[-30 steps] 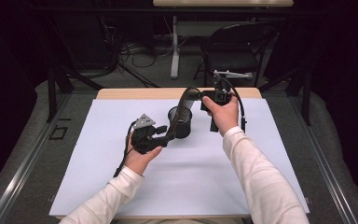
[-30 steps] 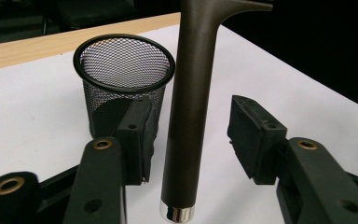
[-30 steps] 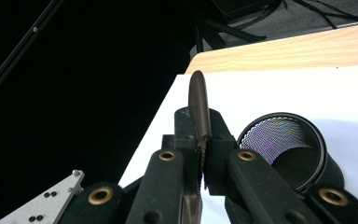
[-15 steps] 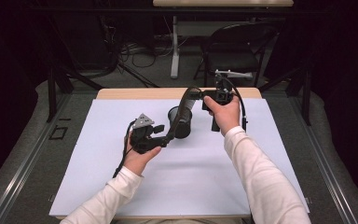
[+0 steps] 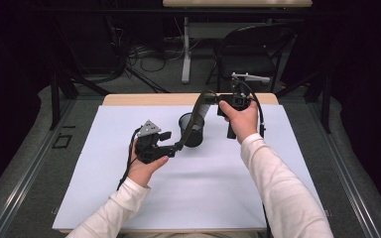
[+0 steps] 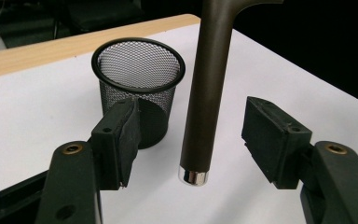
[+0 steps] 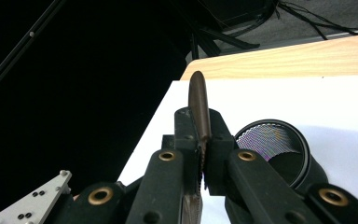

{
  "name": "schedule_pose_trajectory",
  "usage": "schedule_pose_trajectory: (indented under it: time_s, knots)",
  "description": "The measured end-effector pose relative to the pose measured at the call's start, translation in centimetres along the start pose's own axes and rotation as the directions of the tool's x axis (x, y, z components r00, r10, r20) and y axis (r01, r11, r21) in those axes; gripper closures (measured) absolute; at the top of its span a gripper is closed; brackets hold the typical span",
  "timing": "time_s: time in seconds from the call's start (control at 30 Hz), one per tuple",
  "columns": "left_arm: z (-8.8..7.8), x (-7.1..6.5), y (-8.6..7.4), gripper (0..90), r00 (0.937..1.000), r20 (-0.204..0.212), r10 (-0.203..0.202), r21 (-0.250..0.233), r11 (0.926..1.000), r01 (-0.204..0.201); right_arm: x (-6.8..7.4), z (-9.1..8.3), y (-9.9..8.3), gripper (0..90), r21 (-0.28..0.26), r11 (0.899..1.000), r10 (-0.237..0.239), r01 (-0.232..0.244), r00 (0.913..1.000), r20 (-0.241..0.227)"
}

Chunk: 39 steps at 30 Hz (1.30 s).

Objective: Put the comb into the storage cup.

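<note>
The left gripper (image 5: 171, 147) sits low over the white mat (image 5: 104, 193), its jaws parted and just now opening. The brown handle (image 6: 207, 93) of the long tool stands between the pads (image 6: 123, 140) without touching either (a gap shows on both sides in the left gripper view), so this hand seems to be letting go to pass the tool across. Just behind the handle stands the black mesh cup (image 5: 191, 129), upright and apparently empty, likely where the tool is meant to go. Farther right, the right gripper (image 7: 201, 154) is clamped tight on the flat end of that tool and carries its weight, holding it slanted above the cup. What the flat end is, spatula or shoehorn, I cannot tell: the closed jaws hide most of it, and from above it is dark against dark.
</note>
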<state>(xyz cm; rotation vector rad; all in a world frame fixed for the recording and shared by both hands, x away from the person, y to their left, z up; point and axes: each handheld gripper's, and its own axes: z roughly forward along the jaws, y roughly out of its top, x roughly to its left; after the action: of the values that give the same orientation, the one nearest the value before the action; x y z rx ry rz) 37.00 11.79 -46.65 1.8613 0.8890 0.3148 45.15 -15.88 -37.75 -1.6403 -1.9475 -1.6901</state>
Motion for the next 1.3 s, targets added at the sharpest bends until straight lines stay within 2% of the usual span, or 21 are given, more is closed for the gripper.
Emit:
schedule_pose_trajectory:
  time_s: [0.13, 0.2, 0.3, 0.37, 0.73, 0.83, 1.13, 1.2, 1.3]
  knots:
    - [-0.3, 0.0, 0.0, 35.7, 0.9999, 0.014, 0.005, 0.006, 1.0, -0.005, 0.1, -0.2, 0.1, 86.9, -0.007, 1.0, 0.001, -0.001, 1.0, 0.001]
    - [-0.4, 0.0, -0.1, 34.6, 0.9999, 0.008, 0.012, 0.01, 0.9999, -0.012, 0.1, -0.3, 0.2, 86.9, -0.008, 1.0, -0.003, 0.003, 1.0, 0.003]
    - [-0.4, 0.1, -0.2, 28.4, 0.9999, 0.005, 0.015, 0.02, 0.9997, -0.015, 0.2, -0.4, 0.3, 87.0, -0.009, 1.0, -0.005, 0.005, 1.0, 0.006]
    - [-0.6, 0.2, -0.3, 27.9, 0.9995, -0.005, 0.031, 0.02, 0.9993, -0.031, 0.3, -0.5, 0.4, 86.9, -0.013, 1.0, -0.006, 0.006, 1.0, 0.007]
    - [-1.2, 1.1, -0.6, 15.6, 0.9995, -0.024, 0.019, 0.026, 0.9995, -0.019, 0.6, -1.0, 0.9, 86.9, -0.028, 0.999, -0.019, 0.02, 0.9996, 0.023]
    - [-1.3, 1.4, -0.6, 15.5, 0.9995, -0.03, 0.009, 0.024, 0.9997, -0.008, 0.8, -1.1, 1.2, 86.9, -0.036, 0.999, -0.02, 0.021, 0.9995, 0.024]
    - [-1.7, 2.1, -0.8, 15.2, 0.9998, -0.012, -0.016, 0.021, 0.9997, 0.016, 0.9, -1.7, 1.9, 86.9, -0.055, 0.998, -0.024, 0.026, 0.9991, 0.035]
    - [-1.8, 2.2, -0.8, 15.2, 0.9994, -0.03, -0.018, 0.028, 0.9994, 0.019, 0.8, -1.7, 2.0, 86.9, -0.056, 0.998, -0.024, 0.026, 0.999, 0.037]
    - [-2.0, 2.5, -0.9, 15.3, 0.9992, -0.033, -0.023, 0.03, 0.9993, 0.024, 0.8, -1.9, 2.2, 86.9, -0.061, 0.998, -0.026, 0.028, 0.9987, 0.043]
